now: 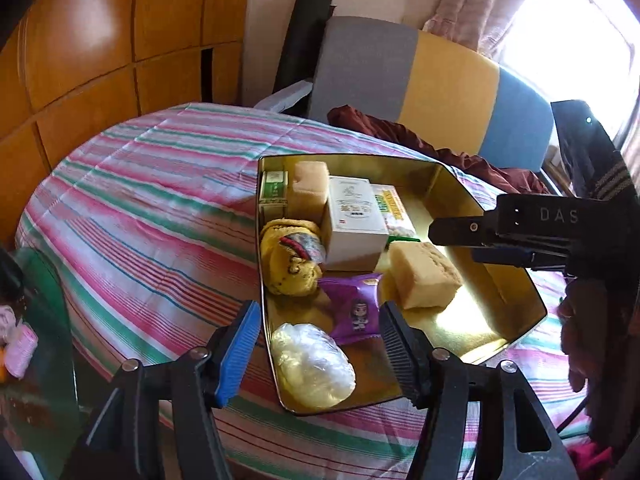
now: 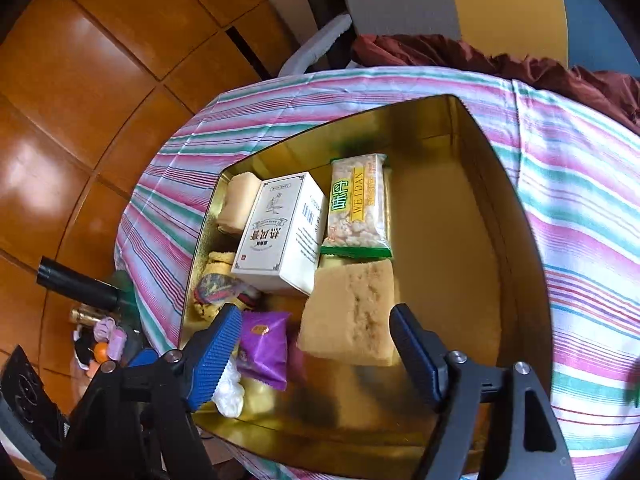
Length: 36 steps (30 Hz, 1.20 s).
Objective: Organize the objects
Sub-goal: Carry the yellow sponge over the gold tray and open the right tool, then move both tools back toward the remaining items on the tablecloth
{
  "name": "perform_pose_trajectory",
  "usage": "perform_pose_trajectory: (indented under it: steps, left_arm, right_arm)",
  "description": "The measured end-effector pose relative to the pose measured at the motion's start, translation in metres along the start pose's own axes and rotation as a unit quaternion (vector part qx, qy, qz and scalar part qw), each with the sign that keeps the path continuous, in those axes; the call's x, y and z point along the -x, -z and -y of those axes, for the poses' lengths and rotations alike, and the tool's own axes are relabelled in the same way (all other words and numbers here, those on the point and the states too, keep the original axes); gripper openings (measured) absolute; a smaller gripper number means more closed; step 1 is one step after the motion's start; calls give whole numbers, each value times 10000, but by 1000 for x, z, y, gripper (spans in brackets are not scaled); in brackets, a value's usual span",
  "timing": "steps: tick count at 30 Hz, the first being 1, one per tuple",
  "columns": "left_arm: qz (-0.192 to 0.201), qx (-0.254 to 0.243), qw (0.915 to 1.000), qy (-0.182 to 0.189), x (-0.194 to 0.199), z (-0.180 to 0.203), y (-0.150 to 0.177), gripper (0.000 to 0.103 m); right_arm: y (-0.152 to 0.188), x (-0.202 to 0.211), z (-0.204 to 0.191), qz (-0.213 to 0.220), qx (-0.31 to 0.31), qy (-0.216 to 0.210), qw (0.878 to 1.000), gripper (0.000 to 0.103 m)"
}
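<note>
Grippers (image 1: 316, 346) (image 2: 316, 354) gaping above tin (image 2: 516, 240).

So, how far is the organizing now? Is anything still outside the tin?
The gold tin already holds the white box, snack pack, purple packet and more. The sponge block lies inside between the open right gripper fingers. The left gripper is open, empty. Nothing remains on the striped cloth.
</note>
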<state>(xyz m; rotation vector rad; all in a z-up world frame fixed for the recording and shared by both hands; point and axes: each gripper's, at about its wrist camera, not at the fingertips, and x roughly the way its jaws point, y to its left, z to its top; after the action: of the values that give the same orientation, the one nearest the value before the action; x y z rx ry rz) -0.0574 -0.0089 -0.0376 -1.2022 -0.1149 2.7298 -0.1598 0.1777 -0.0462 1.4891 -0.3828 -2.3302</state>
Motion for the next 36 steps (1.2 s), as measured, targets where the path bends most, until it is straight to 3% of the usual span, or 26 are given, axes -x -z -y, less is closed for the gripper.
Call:
perform_pose_trajectory:
  steps: [8,21,29,36]
  left_arm:
    - [63,-176,9998,7,6,10,1,63]
    - [109,-618,9980,113,17,42,6,65]
    - [81,-1094,9936,269,20,79,11,65]
    - [40,-1565,9865,483,19,120,15,65]
  right_arm:
    - [28,40,23,371,-52,381,9986,78]
    - [59,116,113,853,-659,1124,9878,78]
    - [67,174,193,1277,-1406,1653,9678,78]
    - [77,209,279,1649,-2218,2244,9345,78]
